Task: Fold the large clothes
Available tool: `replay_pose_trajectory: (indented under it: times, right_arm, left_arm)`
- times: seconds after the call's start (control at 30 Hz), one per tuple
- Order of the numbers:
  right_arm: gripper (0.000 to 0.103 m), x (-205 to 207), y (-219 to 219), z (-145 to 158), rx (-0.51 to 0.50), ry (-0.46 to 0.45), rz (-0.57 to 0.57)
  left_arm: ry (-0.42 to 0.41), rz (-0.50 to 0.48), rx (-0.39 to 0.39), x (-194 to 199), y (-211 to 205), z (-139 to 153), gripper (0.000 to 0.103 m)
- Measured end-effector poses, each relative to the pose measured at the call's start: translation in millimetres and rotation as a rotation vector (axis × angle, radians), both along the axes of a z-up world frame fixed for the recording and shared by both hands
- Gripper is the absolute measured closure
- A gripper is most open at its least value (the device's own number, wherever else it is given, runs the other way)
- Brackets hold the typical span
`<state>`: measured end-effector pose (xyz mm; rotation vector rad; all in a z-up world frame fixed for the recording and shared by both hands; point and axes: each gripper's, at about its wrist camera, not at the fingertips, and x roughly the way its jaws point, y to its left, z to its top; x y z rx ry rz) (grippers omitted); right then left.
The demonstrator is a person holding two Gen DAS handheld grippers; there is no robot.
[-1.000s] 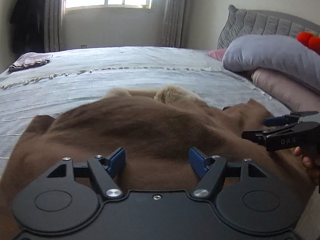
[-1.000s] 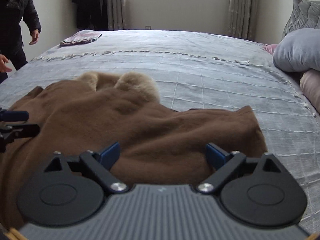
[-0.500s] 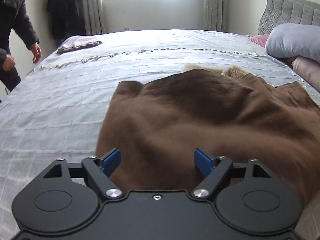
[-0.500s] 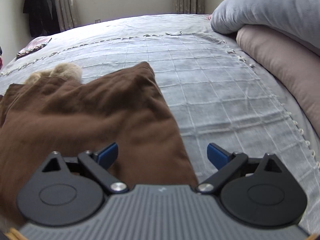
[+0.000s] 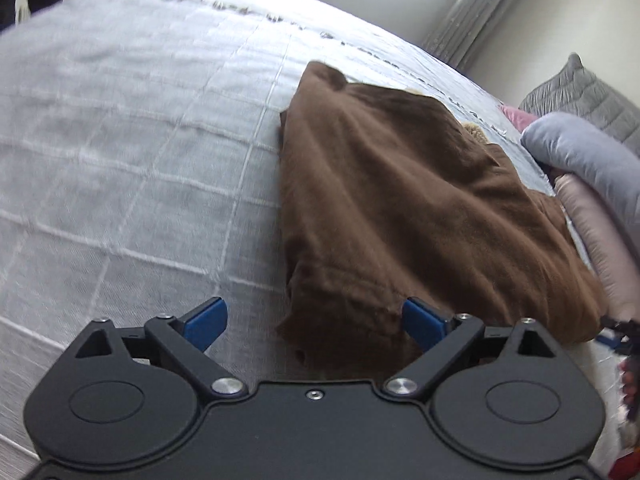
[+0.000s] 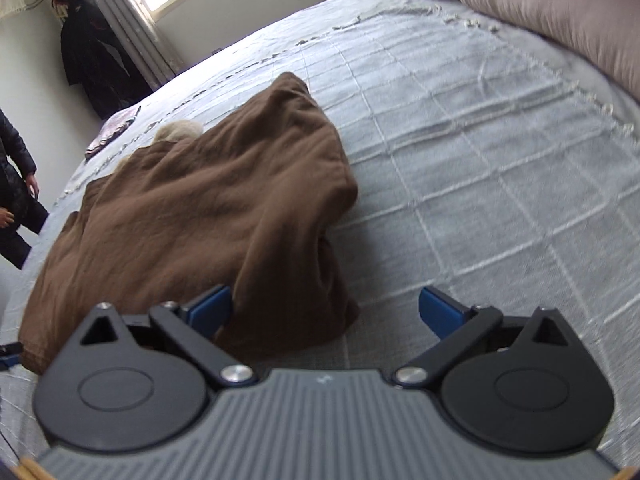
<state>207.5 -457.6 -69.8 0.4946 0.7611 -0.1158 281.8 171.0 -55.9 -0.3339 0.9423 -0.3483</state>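
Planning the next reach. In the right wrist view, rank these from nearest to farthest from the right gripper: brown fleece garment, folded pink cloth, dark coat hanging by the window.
1. Brown fleece garment: just ahead of the opening right gripper, its near corner between the fingers, untouched.
2. Folded pink cloth: far left corner of the bed.
3. Dark coat: hanging on the wall beyond the bed, left of the window.

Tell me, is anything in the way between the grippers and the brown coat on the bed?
Nothing visible is. The brown coat lies right in front of both grippers on the grey bedspread. The left gripper and right gripper are opening, with a coat corner between each one's fingers, unpinched. The pillows sit off to one side.
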Motion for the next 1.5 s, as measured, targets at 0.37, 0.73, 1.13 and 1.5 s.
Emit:
replay_pose_trajectory:
  times: [0.37, 0.73, 1.13, 1.5]
  right_arm:
    - [0.009, 30, -3, -30, 0.22, -0.128, -0.049]
    - [0.083, 32, 19, -5, 0.154, -0.046, -0.069]
    - [0.085, -37, 49, 19, 0.008, 0.068, 0.035]
    - [0.085, -129, 76, 31, -0.05, 0.093, 0.113]
  left_arm:
    - [-0.018, 0.041, -0.249, 12, -21, -32, 0.017]
    - [-0.005, 0.094, -0.057, -3, -55, 6, 0.078]
    - [-0.011, -0.043, 0.039, -65, -45, 45, 0.079]
    - [-0.009, -0.113, 0.018, -119, -32, 50, 0.08]
